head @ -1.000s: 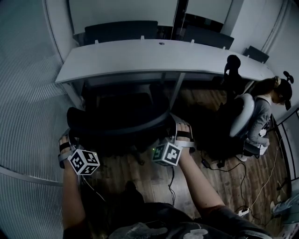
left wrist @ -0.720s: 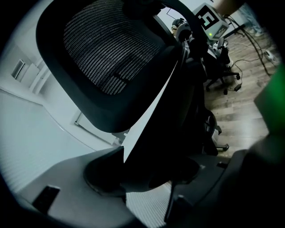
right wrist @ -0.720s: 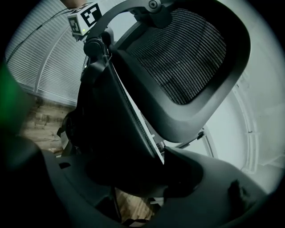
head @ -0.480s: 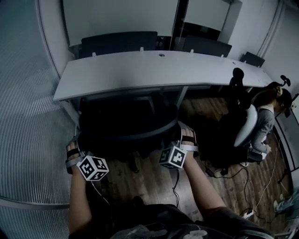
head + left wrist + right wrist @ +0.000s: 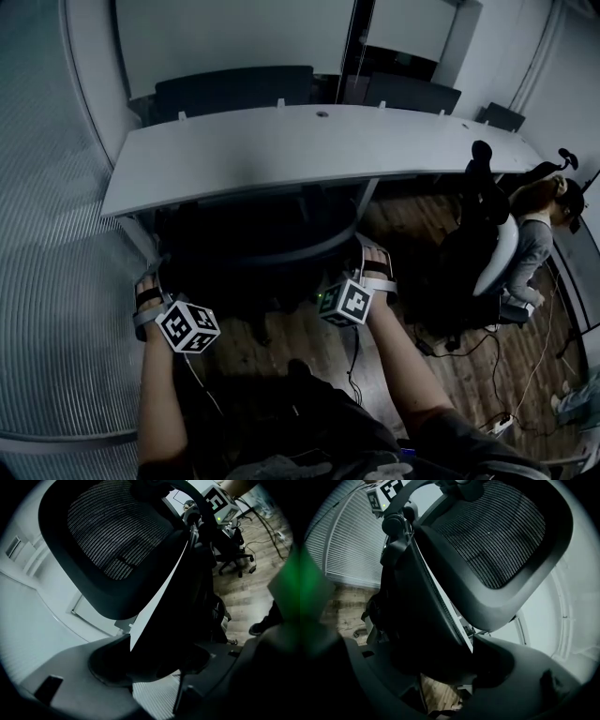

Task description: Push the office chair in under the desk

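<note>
The black office chair stands with its seat beneath the long grey desk, its curved back toward me. My left gripper grips the left edge of the chair back and my right gripper grips the right edge. In the left gripper view the mesh headrest rises above, and the left gripper has the dark frame of the back filling the space between its jaws. The right gripper view mirrors this: the headrest is above, and the right gripper is shut on the back's edge.
A person sits in another chair at the right end of the desk. Cables trail over the wooden floor there. A ribbed wall runs close on the left. Dark panels stand behind the desk.
The chair has rolled forward, further under the desk, with both grippers staying on its back and travelling with it. I have stepped closer to the desk.
</note>
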### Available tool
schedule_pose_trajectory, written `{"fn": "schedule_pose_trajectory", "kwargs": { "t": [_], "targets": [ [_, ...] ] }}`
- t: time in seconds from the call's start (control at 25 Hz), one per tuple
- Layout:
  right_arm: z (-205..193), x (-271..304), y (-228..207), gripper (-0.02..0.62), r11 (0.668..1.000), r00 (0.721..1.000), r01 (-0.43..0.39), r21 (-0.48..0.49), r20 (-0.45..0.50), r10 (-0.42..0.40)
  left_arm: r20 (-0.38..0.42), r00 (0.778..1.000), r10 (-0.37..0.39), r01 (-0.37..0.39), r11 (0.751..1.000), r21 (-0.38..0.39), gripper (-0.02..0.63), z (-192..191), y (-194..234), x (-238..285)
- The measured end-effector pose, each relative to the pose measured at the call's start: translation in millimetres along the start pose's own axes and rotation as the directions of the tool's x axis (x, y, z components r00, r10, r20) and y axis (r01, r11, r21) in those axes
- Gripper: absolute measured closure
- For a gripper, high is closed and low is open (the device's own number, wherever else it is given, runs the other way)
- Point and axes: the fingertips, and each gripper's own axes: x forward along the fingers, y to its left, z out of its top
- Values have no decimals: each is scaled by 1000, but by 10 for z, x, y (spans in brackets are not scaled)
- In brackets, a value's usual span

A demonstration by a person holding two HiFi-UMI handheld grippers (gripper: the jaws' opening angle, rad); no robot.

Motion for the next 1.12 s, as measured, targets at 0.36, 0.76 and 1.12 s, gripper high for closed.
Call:
{"fn": "schedule_pose_trajectory", "kwargs": {
  "t": [0.36, 0.76, 1.12],
  "targets": [
    [-17, 730, -198, 305, 1000, 999, 10, 6, -42, -10, 53, 999, -6, 6, 1000, -4, 334, 220, 149, 598],
    [23, 740, -253, 305, 999, 999, 52, -18, 18, -51, 26, 1000, 4, -4, 1000, -13, 333, 202, 145, 607],
    [103, 1414, -439, 305, 999, 999, 39, -29, 26, -38, 9, 1000, 3, -3, 1000, -12, 334, 338, 371, 1207]
  ]
}}
